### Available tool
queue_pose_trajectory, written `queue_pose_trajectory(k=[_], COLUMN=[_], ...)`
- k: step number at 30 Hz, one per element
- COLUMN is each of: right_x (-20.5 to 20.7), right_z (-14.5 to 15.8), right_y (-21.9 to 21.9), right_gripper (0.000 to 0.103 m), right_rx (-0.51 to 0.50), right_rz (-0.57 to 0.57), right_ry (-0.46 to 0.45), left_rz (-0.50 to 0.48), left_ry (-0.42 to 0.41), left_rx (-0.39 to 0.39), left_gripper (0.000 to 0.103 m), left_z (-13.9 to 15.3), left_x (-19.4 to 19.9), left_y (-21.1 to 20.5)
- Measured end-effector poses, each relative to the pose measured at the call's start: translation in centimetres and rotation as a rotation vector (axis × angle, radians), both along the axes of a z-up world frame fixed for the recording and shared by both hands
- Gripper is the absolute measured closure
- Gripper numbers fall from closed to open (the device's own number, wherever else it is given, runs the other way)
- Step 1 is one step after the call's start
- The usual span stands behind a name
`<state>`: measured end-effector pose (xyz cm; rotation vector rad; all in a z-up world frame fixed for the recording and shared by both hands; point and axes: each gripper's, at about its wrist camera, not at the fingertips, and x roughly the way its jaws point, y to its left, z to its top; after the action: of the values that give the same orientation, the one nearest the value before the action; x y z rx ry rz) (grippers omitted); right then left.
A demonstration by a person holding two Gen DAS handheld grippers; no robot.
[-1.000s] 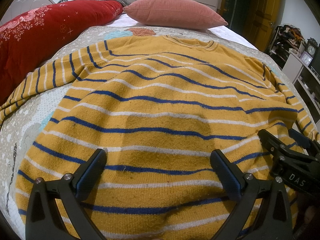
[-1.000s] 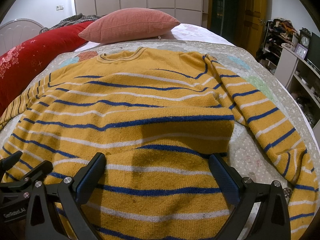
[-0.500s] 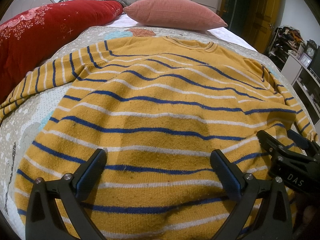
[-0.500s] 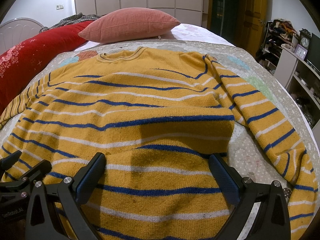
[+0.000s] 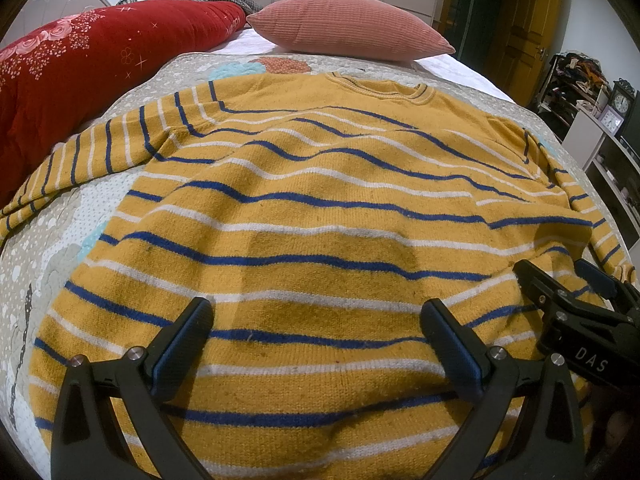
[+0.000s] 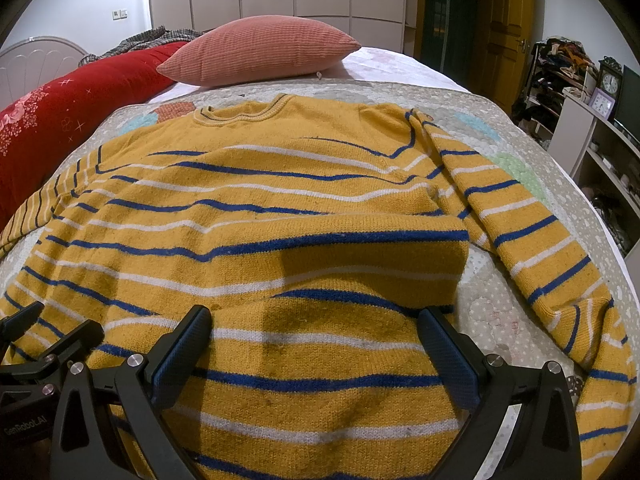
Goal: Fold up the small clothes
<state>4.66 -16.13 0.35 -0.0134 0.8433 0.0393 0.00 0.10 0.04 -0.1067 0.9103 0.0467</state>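
Note:
A yellow sweater with blue and white stripes (image 5: 320, 208) (image 6: 256, 232) lies spread on the bed, collar away from me. Its left sleeve (image 5: 92, 152) stretches out to the left; its right sleeve (image 6: 532, 240) runs down the right side. The lower hem area looks doubled over, with a fold edge across the body in the right wrist view. My left gripper (image 5: 316, 332) hovers open over the lower body of the sweater. My right gripper (image 6: 316, 332) is open too, over the lower right part. Each gripper shows at the edge of the other's view.
A pink ribbed pillow (image 5: 348, 28) lies at the head of the bed. A red floral bolster (image 5: 80, 68) runs along the left side. The patterned quilt (image 6: 500, 316) shows around the sweater. Shelves with clocks (image 6: 600, 120) and a wooden door stand to the right.
Both grippers have stayed open and almost still; the views shift only slightly. The sweater has not moved.

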Motion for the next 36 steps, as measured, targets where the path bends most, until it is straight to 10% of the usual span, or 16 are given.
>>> queue_pose_trajectory(k=[36], right_x=[-0.1], right_z=[0.2], right_y=[0.1], right_gripper=[0.000], right_rx=[0.010], right_rz=[0.001], right_ry=[-0.004], left_rz=[0.017], left_ry=[0.044], left_rx=[0.015], left_gripper=[0.000], left_z=[-0.3], left_x=[0.8], left_y=[-0.1])
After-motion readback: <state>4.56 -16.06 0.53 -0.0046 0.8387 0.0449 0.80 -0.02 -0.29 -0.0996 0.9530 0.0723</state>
